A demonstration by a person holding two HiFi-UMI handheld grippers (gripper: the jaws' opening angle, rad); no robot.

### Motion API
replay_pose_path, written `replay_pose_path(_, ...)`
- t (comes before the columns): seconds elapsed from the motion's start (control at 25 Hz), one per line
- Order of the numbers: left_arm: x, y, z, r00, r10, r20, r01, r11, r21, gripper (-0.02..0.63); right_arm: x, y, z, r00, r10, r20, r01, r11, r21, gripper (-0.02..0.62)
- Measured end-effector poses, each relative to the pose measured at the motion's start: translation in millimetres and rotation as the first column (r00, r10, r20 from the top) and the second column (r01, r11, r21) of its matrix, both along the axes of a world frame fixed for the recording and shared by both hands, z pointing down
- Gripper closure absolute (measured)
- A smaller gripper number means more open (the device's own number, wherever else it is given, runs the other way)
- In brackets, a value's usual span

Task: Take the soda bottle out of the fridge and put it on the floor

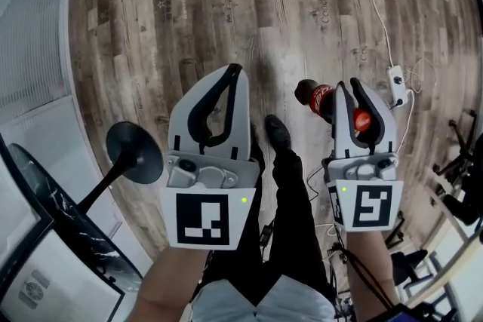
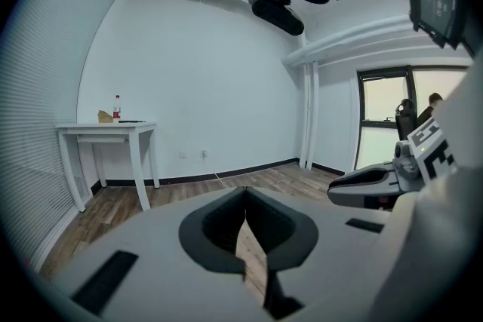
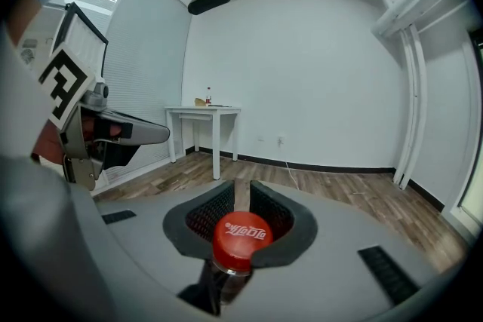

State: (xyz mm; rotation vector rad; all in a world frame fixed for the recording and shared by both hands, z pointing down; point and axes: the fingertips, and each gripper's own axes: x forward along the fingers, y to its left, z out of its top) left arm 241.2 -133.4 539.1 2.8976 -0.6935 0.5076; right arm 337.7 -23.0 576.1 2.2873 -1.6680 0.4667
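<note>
Both hand-held tools are pale grey plastic shells. The left gripper [image 1: 235, 70] and the right gripper [image 1: 348, 85] each have two curved jaws lined with black padding. Behind the jaws sits a silvery block, then a white cube [image 1: 207, 219] printed with black square markers, with a small green light [image 1: 244, 200] near its top corner. The person wears black trousers [image 1: 298, 215], a black shoe [image 1: 278, 130] and a pale top [image 1: 226, 305]. A thin black cable [image 1: 366, 275] runs beside the right forearm.
</note>
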Motion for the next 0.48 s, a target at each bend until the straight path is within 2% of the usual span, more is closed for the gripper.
replay_pose_path(0.48,5,-9,75,0.999,0.019,0.034,-0.019,1.000,-0.019,0.589,4,2,75,1.000,0.000,0.018,0.000,1.000,-0.008,0.518)
